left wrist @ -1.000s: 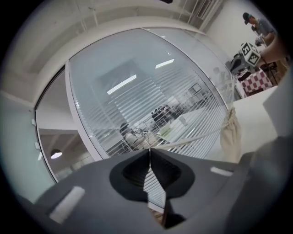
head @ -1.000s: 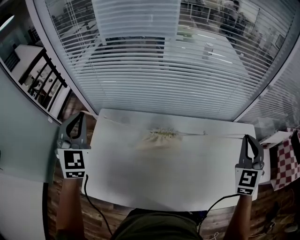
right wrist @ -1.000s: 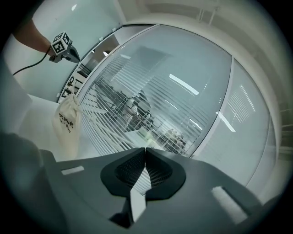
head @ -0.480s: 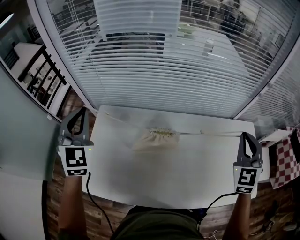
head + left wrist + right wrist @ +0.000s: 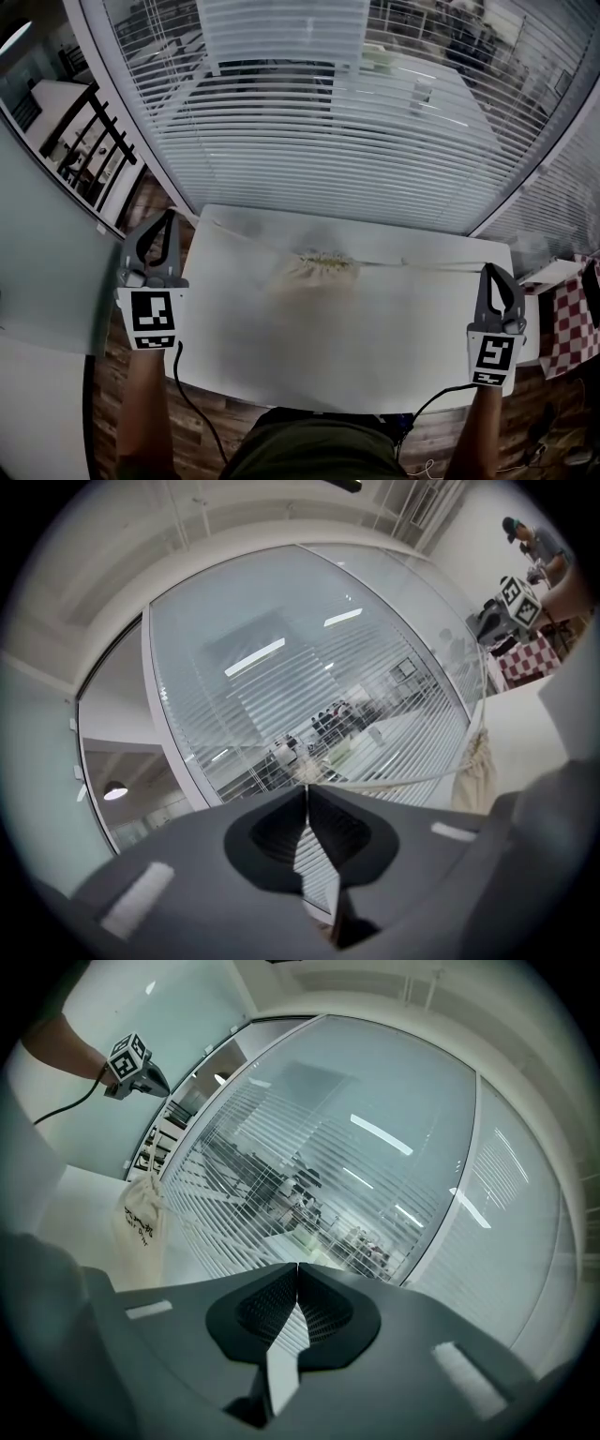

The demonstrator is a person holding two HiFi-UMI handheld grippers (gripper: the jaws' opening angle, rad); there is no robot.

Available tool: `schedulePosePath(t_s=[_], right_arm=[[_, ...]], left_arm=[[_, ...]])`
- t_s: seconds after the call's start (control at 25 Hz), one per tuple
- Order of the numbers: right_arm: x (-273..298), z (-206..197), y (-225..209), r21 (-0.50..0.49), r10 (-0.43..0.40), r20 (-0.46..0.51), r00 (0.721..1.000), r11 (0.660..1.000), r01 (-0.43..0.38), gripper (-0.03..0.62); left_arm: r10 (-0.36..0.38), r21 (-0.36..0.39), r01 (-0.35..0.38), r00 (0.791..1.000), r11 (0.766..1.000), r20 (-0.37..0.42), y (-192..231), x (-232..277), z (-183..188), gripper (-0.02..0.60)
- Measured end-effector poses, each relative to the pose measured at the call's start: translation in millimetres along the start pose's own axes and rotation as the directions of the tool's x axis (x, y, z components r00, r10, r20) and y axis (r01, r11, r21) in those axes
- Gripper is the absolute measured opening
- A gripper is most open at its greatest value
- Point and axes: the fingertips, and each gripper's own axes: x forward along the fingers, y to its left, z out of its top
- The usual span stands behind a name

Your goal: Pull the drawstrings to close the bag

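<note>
A small cream drawstring bag [image 5: 314, 272] lies on the white table [image 5: 309, 356], near its far edge, with its mouth gathered. One drawstring [image 5: 239, 239] runs left to my left gripper [image 5: 167, 217], held just off the table's left corner. The other drawstring [image 5: 431, 264] runs right to my right gripper [image 5: 489, 270], at the right edge. Both look taut. In the left gripper view the jaws [image 5: 307, 787] are closed on the string [image 5: 403, 782], which leads to the bag [image 5: 475, 772]. In the right gripper view the jaws [image 5: 297, 1265] are closed and the bag [image 5: 141, 1227] hangs at the left; the string is barely visible there.
A curved glass wall with white blinds [image 5: 309, 141] stands right behind the table. A red checkered cloth [image 5: 572, 328] lies at the far right. Black cables [image 5: 187, 403] trail from both grippers over the wooden floor. A person stands far off [image 5: 534, 541].
</note>
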Motion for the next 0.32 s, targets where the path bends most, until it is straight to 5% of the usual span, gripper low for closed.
schedulePosePath(t_s=[0.32], right_arm=[[-9.1,2.9,1.9,-0.004,0.008,0.005,1.000,1.000,-0.008,0.015]], left_arm=[[0.005,0.008,-0.005,1.000,1.000,0.000,2.6,-10.4,3.5,0.009]])
